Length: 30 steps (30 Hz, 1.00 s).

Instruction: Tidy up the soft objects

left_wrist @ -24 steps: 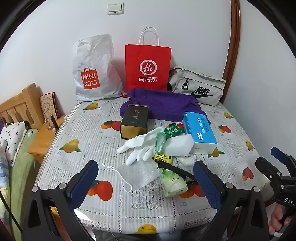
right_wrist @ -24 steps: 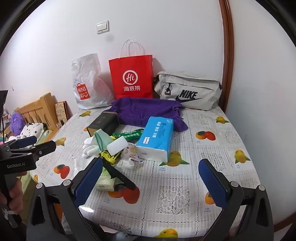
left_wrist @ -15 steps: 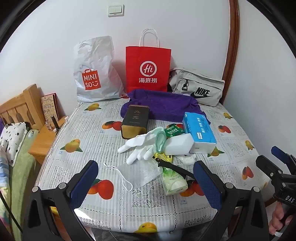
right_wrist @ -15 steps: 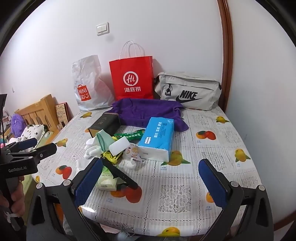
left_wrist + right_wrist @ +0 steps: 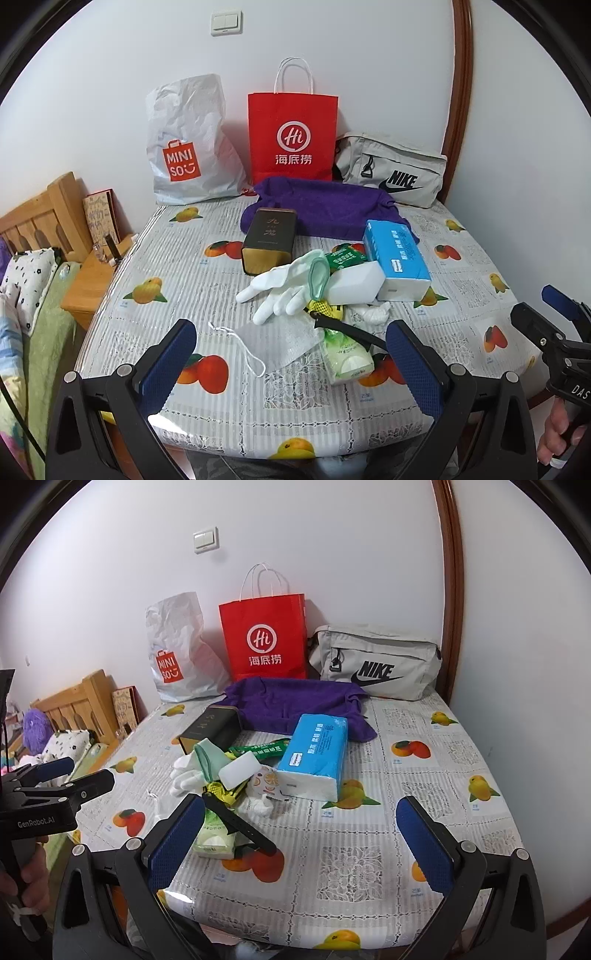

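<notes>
Left gripper [image 5: 291, 360]: black angular frame, two arms with triangular cut-outs, silver screw heads at the joints. Fingers [image 5: 168, 363] faced with blue pads, fine mesh texture. Right gripper [image 5: 301, 843]: same build and blue pads. Seen side-on, the left unit's black body carries white "GenRobot.AI" lettering; the right unit shows white letters "DAS", cut off at the edge.

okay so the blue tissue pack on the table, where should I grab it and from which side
Grip the blue tissue pack across its narrow width, near the white end that faces you. It lies flat and lengthwise, and its right long side is bare table, while the white sponge block crowds the left. Probably best to come from above with the right gripper, fingers wide.
</notes>
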### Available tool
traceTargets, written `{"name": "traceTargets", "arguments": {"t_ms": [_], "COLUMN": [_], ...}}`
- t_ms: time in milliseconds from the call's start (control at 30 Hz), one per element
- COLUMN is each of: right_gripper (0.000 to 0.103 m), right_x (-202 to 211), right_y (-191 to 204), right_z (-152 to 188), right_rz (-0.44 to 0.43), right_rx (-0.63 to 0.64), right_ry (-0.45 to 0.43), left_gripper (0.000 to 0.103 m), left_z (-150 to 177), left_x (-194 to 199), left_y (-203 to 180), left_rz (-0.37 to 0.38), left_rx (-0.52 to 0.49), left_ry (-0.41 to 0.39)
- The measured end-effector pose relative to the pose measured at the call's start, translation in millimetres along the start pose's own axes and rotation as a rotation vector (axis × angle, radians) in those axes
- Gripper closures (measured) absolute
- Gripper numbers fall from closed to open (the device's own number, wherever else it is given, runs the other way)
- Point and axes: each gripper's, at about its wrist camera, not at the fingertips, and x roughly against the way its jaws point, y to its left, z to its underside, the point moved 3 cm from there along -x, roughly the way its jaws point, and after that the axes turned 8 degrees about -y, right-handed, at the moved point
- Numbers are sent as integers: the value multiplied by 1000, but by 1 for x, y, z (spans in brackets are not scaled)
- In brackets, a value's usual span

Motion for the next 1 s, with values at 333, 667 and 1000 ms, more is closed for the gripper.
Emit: {"name": "traceTargets", "arguments": {"t_ms": [333, 667, 1000], "right_gripper": [0, 0, 0], "right_x": [1, 0, -1], "right_y": [0, -2, 0], "right_z": [1, 3, 5], "right_rz": [6, 4, 2], "right_rx": [4, 0, 8], "right_ry": [-2, 4, 10], "left_gripper": [0, 0, 0], "left_z": [2, 6, 8], "left_x": [1, 3, 4], "left_y": [0, -1, -2], "left_rz": [3, 6, 6], "left_rx": [1, -2, -2], "left_ry": [-4, -4, -3]}}
